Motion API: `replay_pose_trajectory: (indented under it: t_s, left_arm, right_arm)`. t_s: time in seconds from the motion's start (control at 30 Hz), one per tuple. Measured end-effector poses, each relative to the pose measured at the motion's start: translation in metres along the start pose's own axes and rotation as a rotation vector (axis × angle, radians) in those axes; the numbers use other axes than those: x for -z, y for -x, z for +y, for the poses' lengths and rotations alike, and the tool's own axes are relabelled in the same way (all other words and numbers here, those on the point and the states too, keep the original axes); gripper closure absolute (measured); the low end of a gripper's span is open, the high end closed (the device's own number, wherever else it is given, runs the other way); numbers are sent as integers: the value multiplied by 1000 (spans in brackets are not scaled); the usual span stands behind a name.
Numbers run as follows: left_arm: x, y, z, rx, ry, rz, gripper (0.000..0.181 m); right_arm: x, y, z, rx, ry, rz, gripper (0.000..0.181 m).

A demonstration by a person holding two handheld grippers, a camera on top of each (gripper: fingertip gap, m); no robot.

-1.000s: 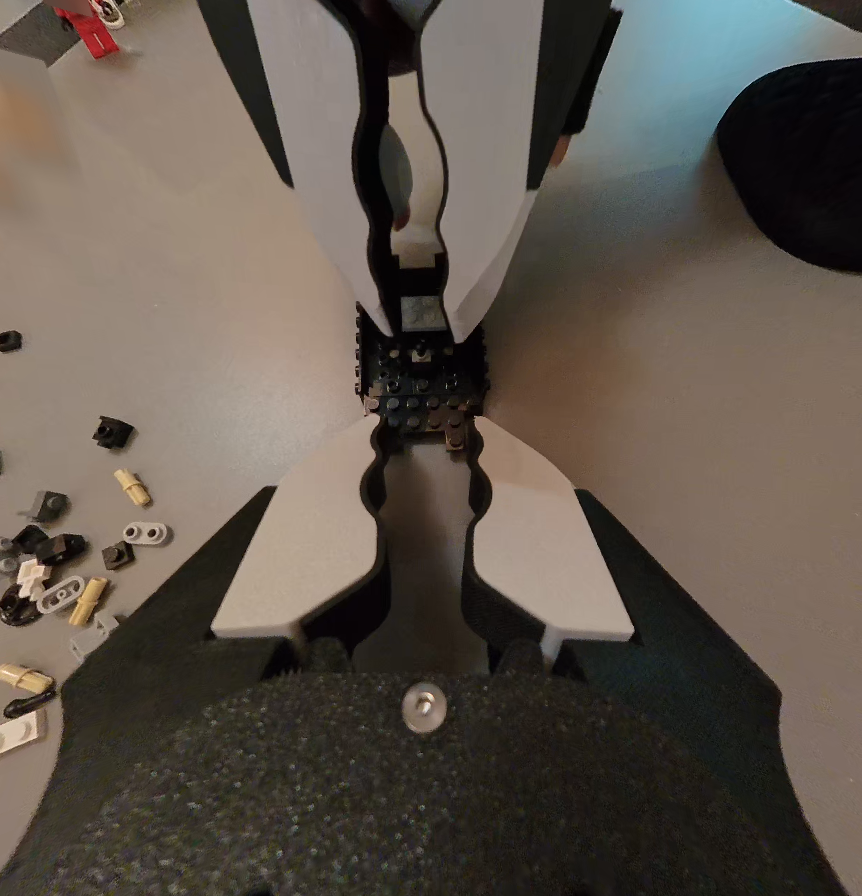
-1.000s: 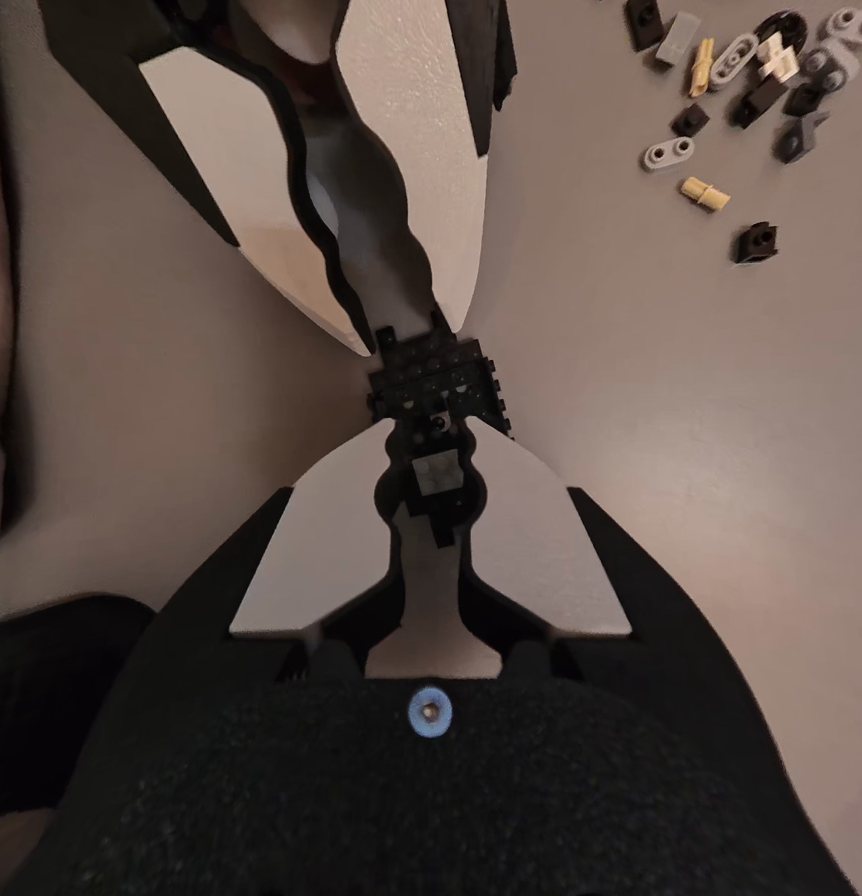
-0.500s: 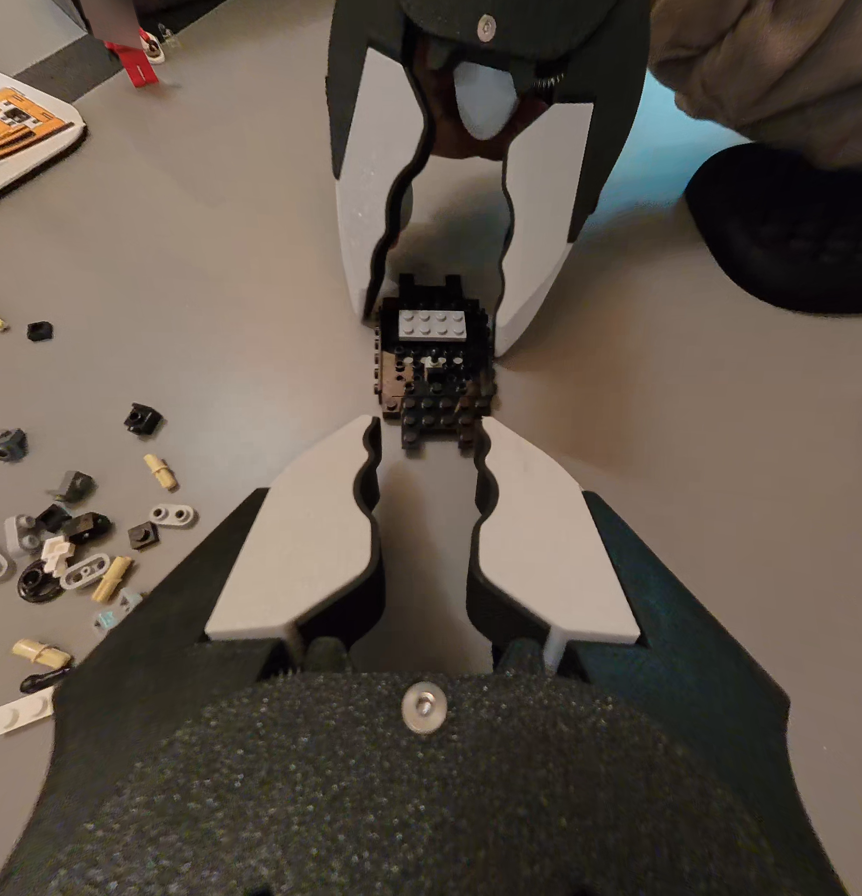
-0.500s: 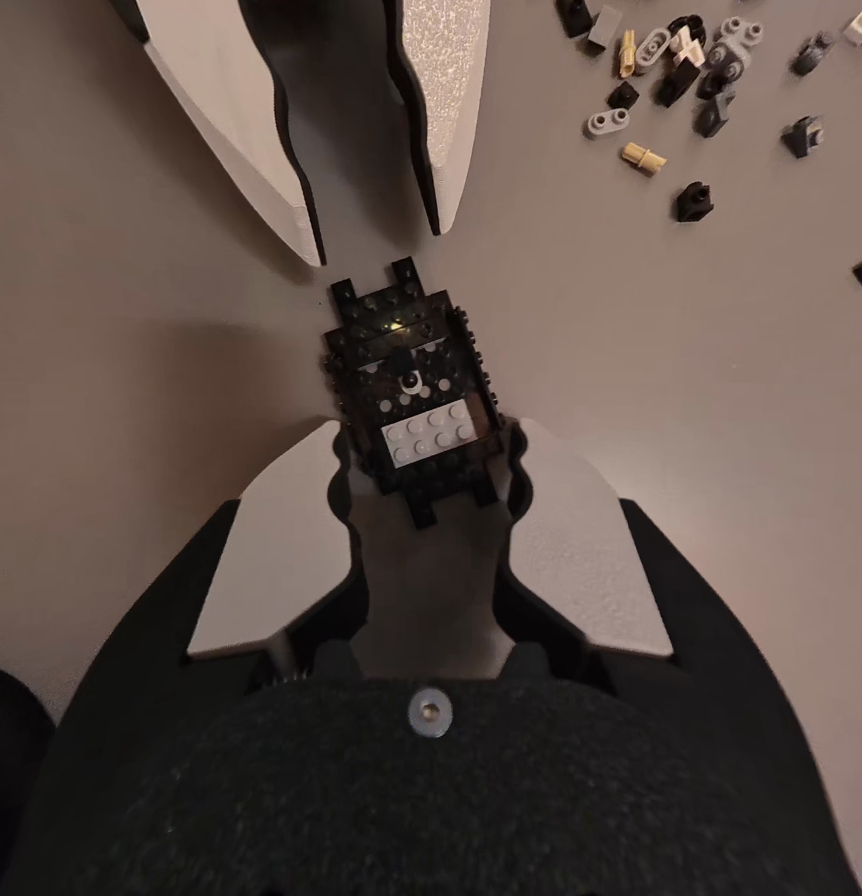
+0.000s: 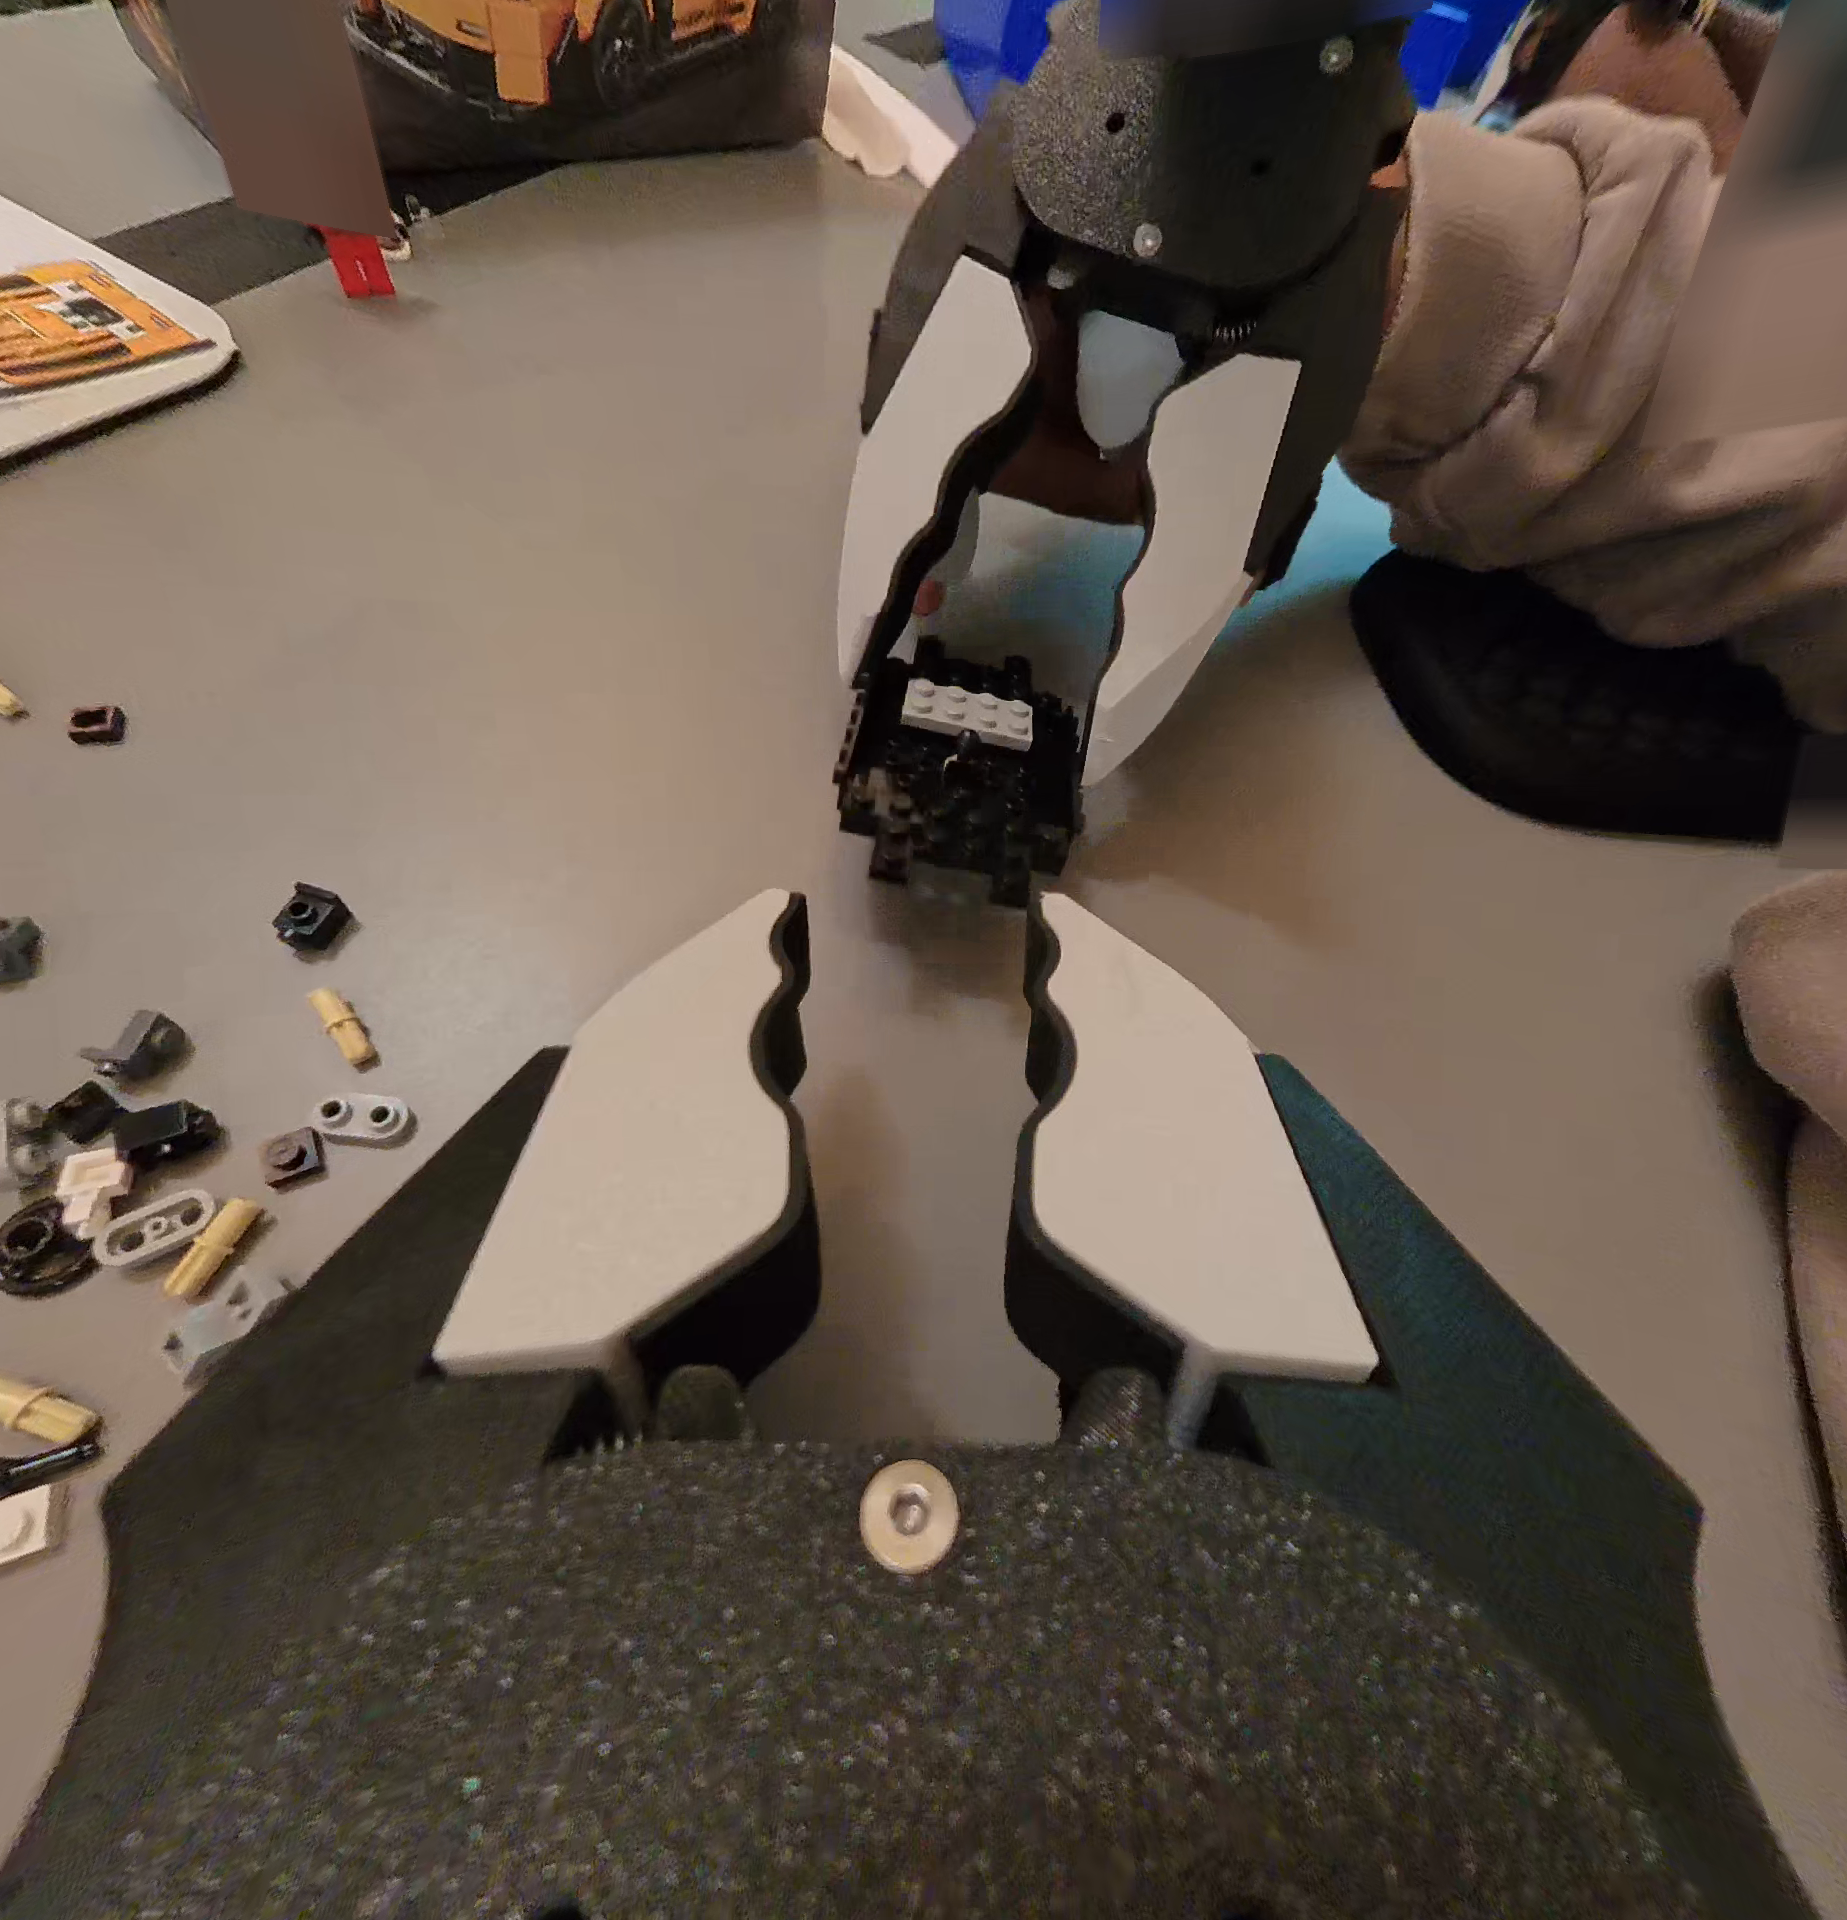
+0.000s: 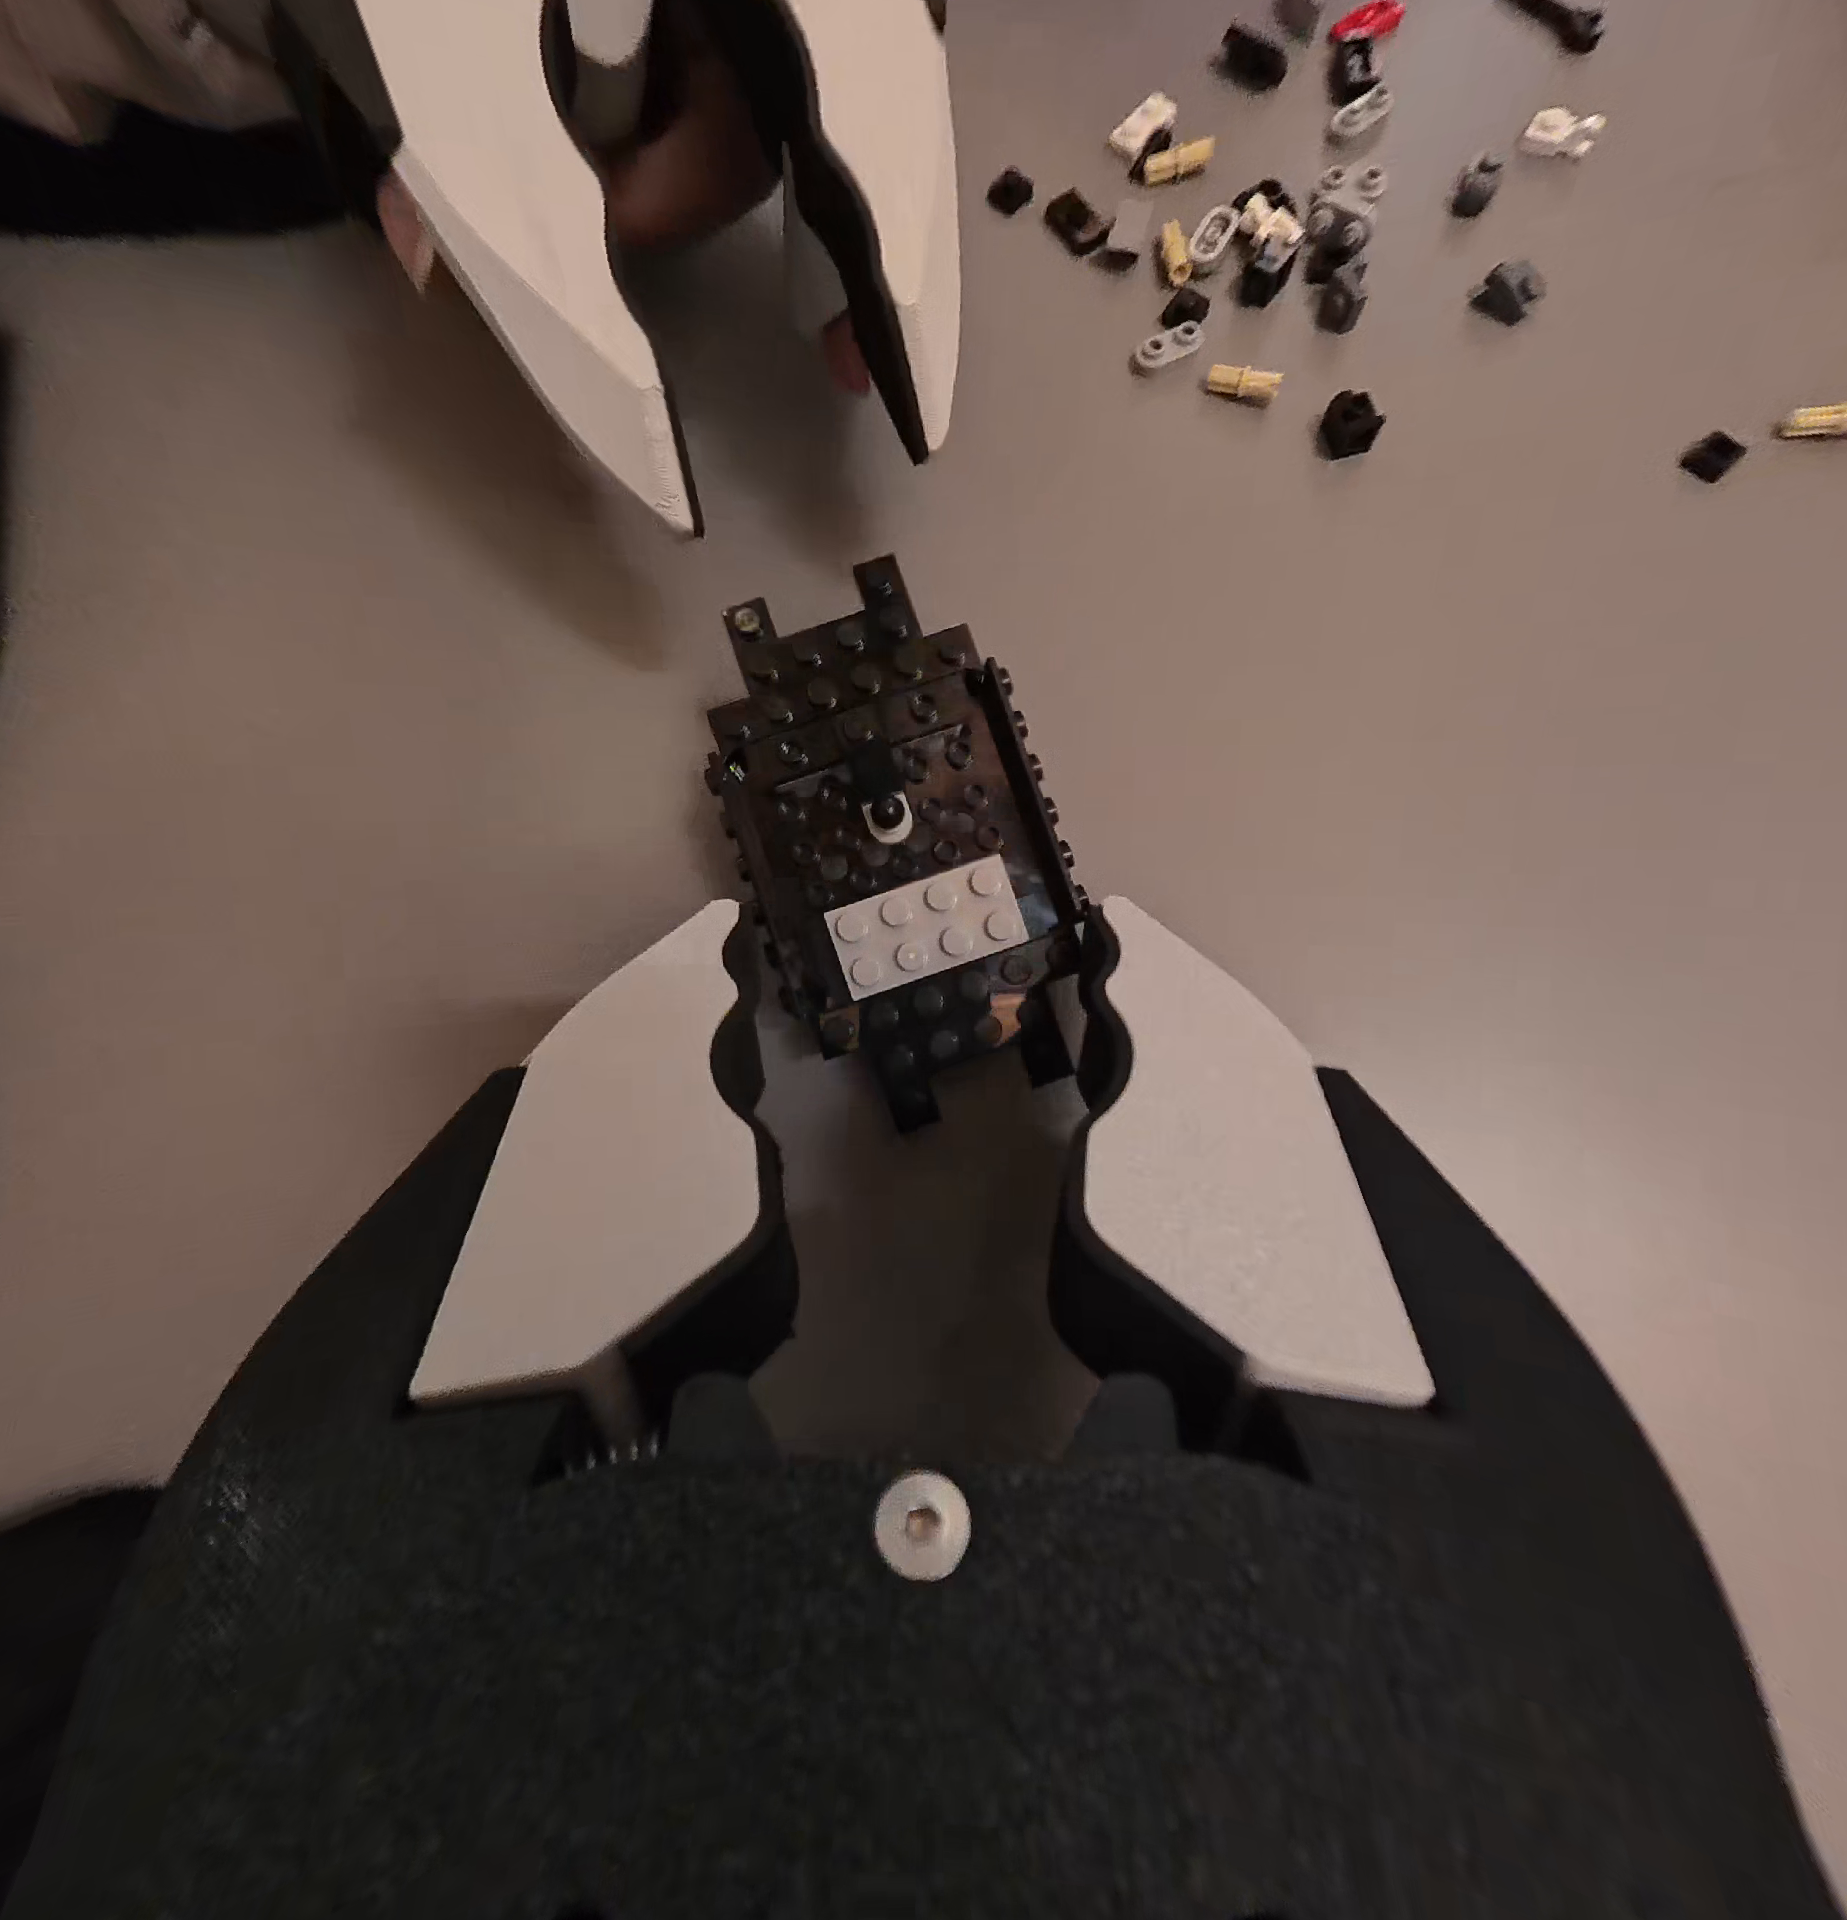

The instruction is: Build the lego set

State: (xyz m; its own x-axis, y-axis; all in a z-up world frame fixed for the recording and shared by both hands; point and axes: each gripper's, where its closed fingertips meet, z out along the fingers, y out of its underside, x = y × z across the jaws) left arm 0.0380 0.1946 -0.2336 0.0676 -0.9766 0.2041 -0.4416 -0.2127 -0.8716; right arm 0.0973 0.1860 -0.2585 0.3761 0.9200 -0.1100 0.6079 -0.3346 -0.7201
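The right claw (image 6: 914, 925) stands with its fingers spread on either side of the near end of a black brick model (image 6: 888, 831) on a grey table (image 6: 1418, 831); the fingertips flank the model's sides, though whether they press on it cannot be told. A light grey studded plate (image 6: 924, 925) sits on top of the model, at the end between those fingertips. Facing it from the far end, the left claw (image 5: 911, 909) is parted and empty, its tips just short of the model and not touching it. In the left wrist view the model (image 5: 960, 774) lies between the two claws, with the right claw (image 5: 976, 696) reaching down over its far end. A scatter of small loose pieces (image 5: 150, 1153), black, grey and tan, lies well off to the left claw's side. Farther back on the table are a printed booklet (image 5: 67, 332) and a box (image 5: 586, 73) showing an orange car. A beige sleeve (image 5: 1584, 343) shows behind the right claw.
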Motion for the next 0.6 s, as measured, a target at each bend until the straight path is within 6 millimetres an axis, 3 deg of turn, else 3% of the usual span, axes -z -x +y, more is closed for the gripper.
replay_pose_trajectory:
  t_s: [0.27,0.4,0.6]
  left_arm:
    - [6,-14,-21,15,-132,71,140]
    - [14,-22,-37,-51,-236,72,134]
    - [19,-32,-47,-97,-304,102,124]
  right_arm:
    - [20,10,-34,-90,-216,-17,122]
    - [19,20,-51,-104,-290,-77,122]
    - [15,31,-61,-107,-339,-141,122]
